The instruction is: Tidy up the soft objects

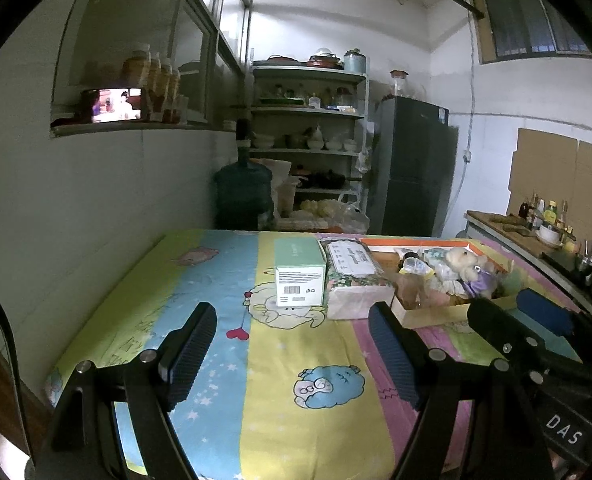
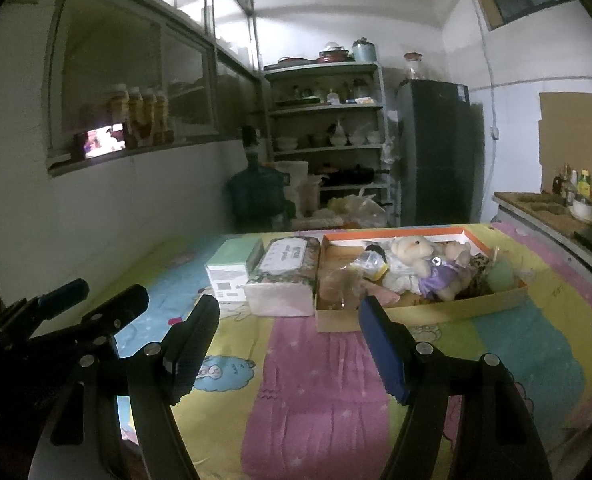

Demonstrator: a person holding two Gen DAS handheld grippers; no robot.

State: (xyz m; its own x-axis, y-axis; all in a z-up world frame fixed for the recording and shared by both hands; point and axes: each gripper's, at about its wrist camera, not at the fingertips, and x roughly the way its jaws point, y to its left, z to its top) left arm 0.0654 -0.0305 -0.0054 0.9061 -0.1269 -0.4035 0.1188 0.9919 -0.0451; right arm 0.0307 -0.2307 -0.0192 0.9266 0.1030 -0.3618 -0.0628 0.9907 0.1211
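A shallow cardboard box (image 2: 424,312) with an orange rim (image 1: 436,314) sits at the table's far right, filled with soft toys. A cream teddy bear in a purple dress (image 2: 428,260) (image 1: 470,268) lies on top. A floral tissue pack (image 2: 284,276) (image 1: 356,276) and a mint-green carton (image 2: 232,268) (image 1: 300,276) stand to the left of the box. My left gripper (image 1: 292,320) is open over the cartoon-print cloth, well short of the carton. My right gripper (image 2: 288,312) is open too, empty, short of the tissue pack and box. Each gripper shows at the edge of the other's view.
The table, covered in a colourful cartoon cloth (image 1: 280,380), stands against a wall on the left. Behind it are a water jug (image 1: 244,192), shelves of crockery (image 1: 308,128) and a dark fridge (image 1: 412,168). A counter with bottles (image 1: 544,224) runs along the right.
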